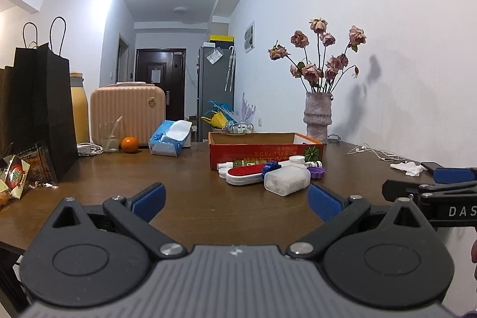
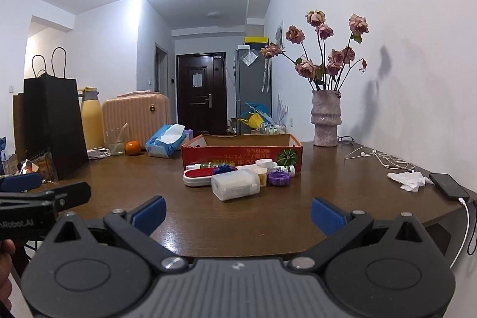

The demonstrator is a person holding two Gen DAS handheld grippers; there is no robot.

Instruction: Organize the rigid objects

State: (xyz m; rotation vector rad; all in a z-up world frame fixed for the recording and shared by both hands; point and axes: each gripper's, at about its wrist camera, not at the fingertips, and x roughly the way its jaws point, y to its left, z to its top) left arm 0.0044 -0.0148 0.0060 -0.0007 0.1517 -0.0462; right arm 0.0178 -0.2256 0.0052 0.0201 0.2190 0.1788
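A pile of small rigid items lies on the brown table in front of a red cardboard box [image 1: 265, 152] [image 2: 241, 152]: a clear plastic container [image 1: 286, 180] [image 2: 235, 184], a red and white case [image 1: 246, 174] [image 2: 198, 176], a blue ridged cap [image 1: 270, 168] [image 2: 224, 169], a purple lid [image 1: 316, 171] [image 2: 278, 178] and small white bottles [image 1: 298, 160] [image 2: 284, 169]. My left gripper [image 1: 235, 203] is open and empty, short of the pile. My right gripper [image 2: 238, 212] is open and empty, also short of it.
Black paper bags [image 1: 41, 109], a pink case [image 1: 128, 112], a glass [image 1: 109, 139], an orange [image 1: 129, 144] and a tissue pack [image 1: 170, 137] stand at back left. A vase of dried roses [image 2: 325, 121], earphones [image 2: 381, 158], crumpled tissue [image 2: 408, 180] and a phone [image 2: 448, 184] lie right.
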